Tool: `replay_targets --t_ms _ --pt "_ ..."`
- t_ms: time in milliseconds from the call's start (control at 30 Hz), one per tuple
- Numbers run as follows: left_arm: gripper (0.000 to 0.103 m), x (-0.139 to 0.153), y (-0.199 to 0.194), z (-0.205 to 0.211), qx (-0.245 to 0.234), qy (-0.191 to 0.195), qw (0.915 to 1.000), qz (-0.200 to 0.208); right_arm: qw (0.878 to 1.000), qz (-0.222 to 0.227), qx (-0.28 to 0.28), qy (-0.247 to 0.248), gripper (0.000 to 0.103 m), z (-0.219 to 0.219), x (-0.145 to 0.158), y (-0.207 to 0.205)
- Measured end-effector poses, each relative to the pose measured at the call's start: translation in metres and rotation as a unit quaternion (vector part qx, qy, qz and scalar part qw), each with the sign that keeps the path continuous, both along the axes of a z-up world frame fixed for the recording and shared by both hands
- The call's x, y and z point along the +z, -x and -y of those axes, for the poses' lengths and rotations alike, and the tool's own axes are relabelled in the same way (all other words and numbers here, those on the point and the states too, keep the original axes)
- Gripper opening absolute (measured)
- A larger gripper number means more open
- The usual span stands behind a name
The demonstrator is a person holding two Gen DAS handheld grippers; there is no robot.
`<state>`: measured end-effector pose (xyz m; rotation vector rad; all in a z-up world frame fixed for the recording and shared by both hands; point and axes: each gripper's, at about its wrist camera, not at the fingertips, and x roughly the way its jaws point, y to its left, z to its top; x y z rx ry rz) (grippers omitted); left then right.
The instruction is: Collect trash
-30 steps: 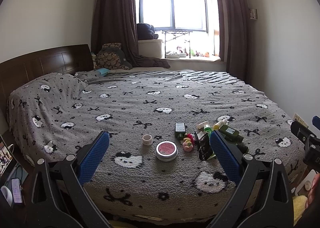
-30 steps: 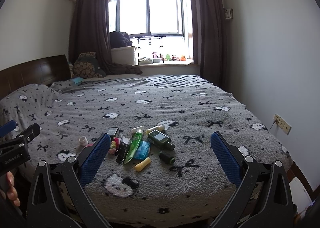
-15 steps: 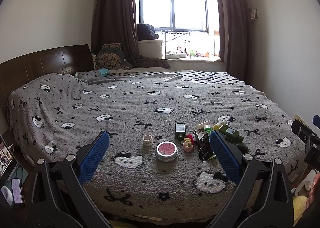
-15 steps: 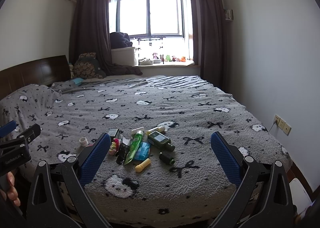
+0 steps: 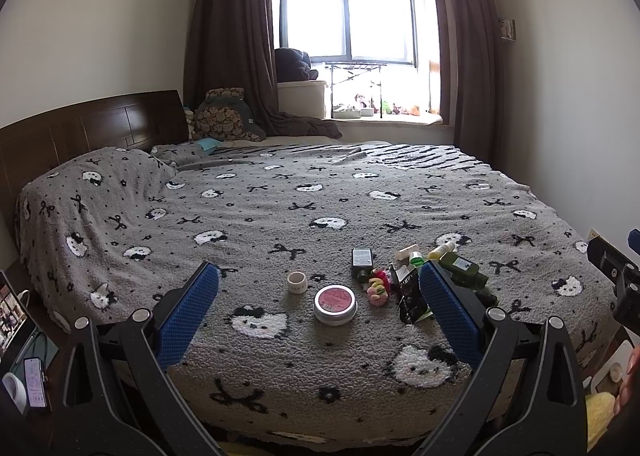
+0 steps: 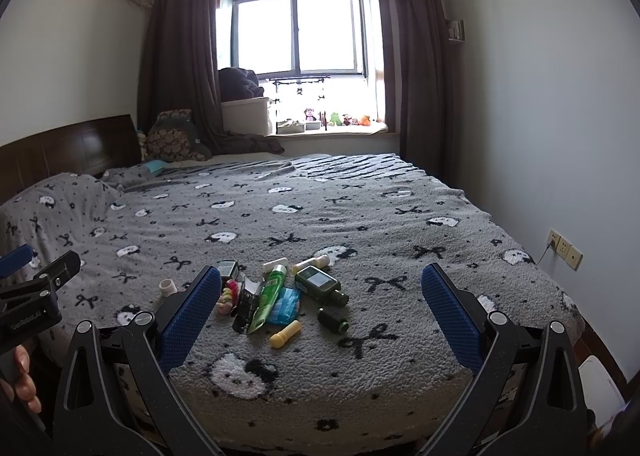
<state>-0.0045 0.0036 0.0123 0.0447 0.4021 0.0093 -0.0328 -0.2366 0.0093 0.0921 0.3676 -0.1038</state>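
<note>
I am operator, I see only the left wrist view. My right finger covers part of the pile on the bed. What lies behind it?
Observer: In the right wrist view a green tube lies there, resting on a blue packet.
Operator: Is anything nearer to the bed edge than that tube?
Observer: Yes, a small yellow cylinder lies alone on the blanket, nearest to the edge.
Operator: And the dark bottle, is it only one?
Observer: Two. A big dark green bottle lies on its side, and a small dark bottle lies apart from it, beside the yellow cylinder.
</note>
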Motion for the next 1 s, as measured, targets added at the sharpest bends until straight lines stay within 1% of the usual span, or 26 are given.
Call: replay_targets --t_ms 333,500,667,767,900,1000 --pt "0.095 -0.01 -0.008 -0.001 -0.002 0.003 1.0 -0.008 1.0 -0.001 -0.004 0.002 0.1 0.003 -0.003 0.0" --pt "0.095 -0.022 -0.017 -0.001 -0.009 0.002 0.9998 -0.015 1.0 -0.007 -0.009 0.005 0.1 0.006 -0.014 -0.01" --pt "0.095 -0.04 -0.03 0.0 -0.012 -0.009 0.9997 -0.021 1.0 -0.01 -0.002 0.018 0.1 0.008 -0.035 -0.024" --pt "0.095 -0.055 -0.042 0.0 -0.014 -0.013 0.9991 -0.037 1.0 -0.023 -0.005 0.018 0.1 0.011 -0.05 -0.036" --pt "0.095 -0.083 -0.063 0.002 -0.022 -0.017 0.9971 -0.07 0.999 -0.041 0.01 -0.002 0.1 0.019 -0.071 -0.053" --pt "0.093 -0.102 -0.077 0.0 -0.024 -0.015 0.995 -0.096 0.997 -0.069 0.024 0.004 0.1 0.021 -0.09 -0.068"
